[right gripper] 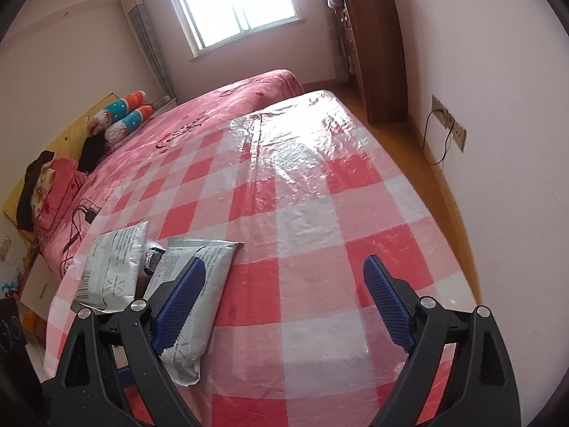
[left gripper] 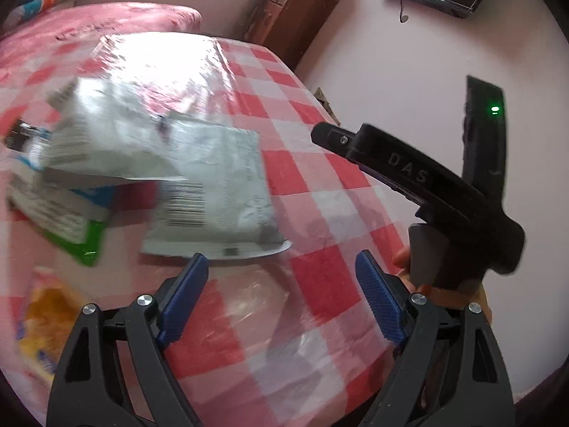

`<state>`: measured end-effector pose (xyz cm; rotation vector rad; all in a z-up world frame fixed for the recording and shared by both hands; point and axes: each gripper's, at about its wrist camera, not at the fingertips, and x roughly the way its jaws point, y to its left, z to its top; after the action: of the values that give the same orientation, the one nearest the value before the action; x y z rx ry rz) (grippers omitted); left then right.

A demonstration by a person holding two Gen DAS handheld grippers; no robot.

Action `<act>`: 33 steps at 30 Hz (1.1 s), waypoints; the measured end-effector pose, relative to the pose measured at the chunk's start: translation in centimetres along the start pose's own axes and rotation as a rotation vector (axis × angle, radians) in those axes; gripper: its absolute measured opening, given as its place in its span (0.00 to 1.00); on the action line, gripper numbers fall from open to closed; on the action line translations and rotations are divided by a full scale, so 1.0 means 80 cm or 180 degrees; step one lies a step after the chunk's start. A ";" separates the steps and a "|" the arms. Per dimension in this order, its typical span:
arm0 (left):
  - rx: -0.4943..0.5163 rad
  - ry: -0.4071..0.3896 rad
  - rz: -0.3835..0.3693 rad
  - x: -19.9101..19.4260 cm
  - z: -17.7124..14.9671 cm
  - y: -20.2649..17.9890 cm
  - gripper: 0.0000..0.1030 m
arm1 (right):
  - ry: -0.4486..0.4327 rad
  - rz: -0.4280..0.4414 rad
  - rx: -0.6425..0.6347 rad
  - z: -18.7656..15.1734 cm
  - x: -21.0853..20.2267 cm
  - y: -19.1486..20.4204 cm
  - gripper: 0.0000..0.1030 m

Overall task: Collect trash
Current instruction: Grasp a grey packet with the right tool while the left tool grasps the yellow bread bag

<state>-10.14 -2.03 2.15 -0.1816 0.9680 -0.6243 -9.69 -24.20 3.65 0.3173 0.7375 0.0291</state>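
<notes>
Left wrist view shows the left hand-held gripper [left gripper: 281, 299] spread wide and empty, a grey foil pouch [left gripper: 217, 192] lying just ahead on the counter [left gripper: 320, 163]. Light, crinkly and likely slippery, it is best pinched at its flat near edge. Right hand-held gripper [right gripper: 284, 306] is also wide, pouches at its left.

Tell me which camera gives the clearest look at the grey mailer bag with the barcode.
The right wrist view: there the grey mailer bag lies sharp, its barcode end nearest, at the table's left edge. The left wrist view shows it larger, barcode facing the camera, but smeared by motion blur.
</notes>
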 end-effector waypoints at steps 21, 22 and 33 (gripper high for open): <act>0.0573 0.0043 0.1113 -0.071 -0.044 0.093 0.83 | 0.0447 0.0297 -0.0737 -0.034 0.038 0.103 0.87; 0.0634 0.0047 0.1111 -0.068 -0.045 0.090 0.83 | 0.0462 0.0279 -0.0755 -0.035 0.041 0.106 0.87; 0.0731 0.0035 0.1146 -0.046 -0.043 0.092 0.82 | 0.0560 0.0101 -0.0946 -0.039 0.064 0.132 0.92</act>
<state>-11.41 6.45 -0.24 0.1974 0.9035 -0.3997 -7.06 -12.58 1.26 0.0424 0.8897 0.1970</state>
